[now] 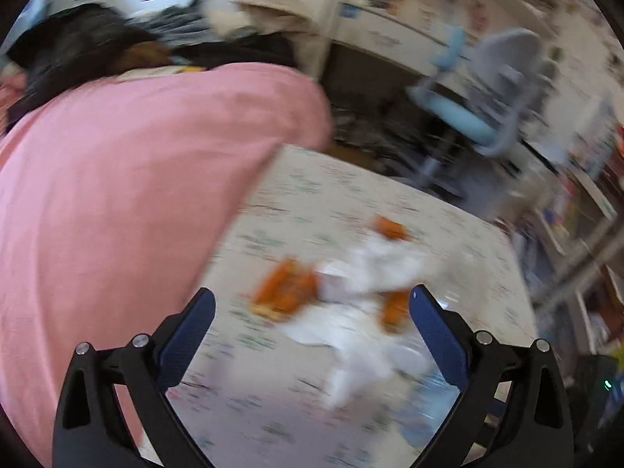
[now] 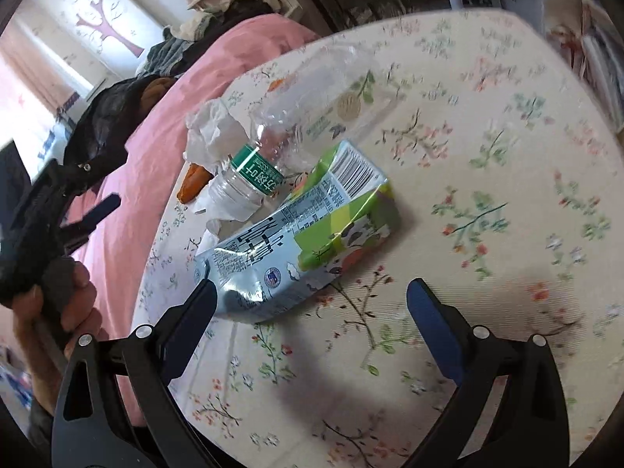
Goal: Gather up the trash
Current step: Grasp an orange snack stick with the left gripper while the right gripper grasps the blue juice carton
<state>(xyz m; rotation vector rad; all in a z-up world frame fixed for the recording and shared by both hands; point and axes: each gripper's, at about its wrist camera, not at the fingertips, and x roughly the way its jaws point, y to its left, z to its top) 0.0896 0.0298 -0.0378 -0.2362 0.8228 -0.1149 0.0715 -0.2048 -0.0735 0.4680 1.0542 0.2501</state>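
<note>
The right gripper [image 2: 312, 300] sits at the bottom of the right wrist view. Its two blue fingers are spread wide apart and hold nothing. The left finger tip is just beside, maybe touching, the near end of a crushed milk carton [image 2: 300, 245]. The carton is green and pale blue and lies on its side in the middle of the frame, on a table [image 2: 487, 156] with a flowery cloth.

Just behind the carton lies a clear plastic bottle [image 2: 280, 148] with a green band. It is on its side too, and it touches the carton. To the left of the bottle is a crumpled white tissue [image 2: 212, 132]. Below the tissue peeks an orange peel [image 2: 191, 183].

At the left edge of this view a hand [image 2: 58, 304] holds the left gripper [image 2: 91, 214]. It is off the table, over a pink blanket [image 2: 163, 124].

The left wrist view is very blurry. The left gripper [image 1: 312, 308] has its blue fingers wide open with nothing between them. Past its tips, in the lower middle of the frame, lie orange peels [image 1: 286, 290] and white tissues [image 1: 366, 273] on the flowery table [image 1: 312, 195]. The pink blanket [image 1: 136, 195] fills the left half. A blue chair [image 1: 468, 117] stands at the upper right.
</note>
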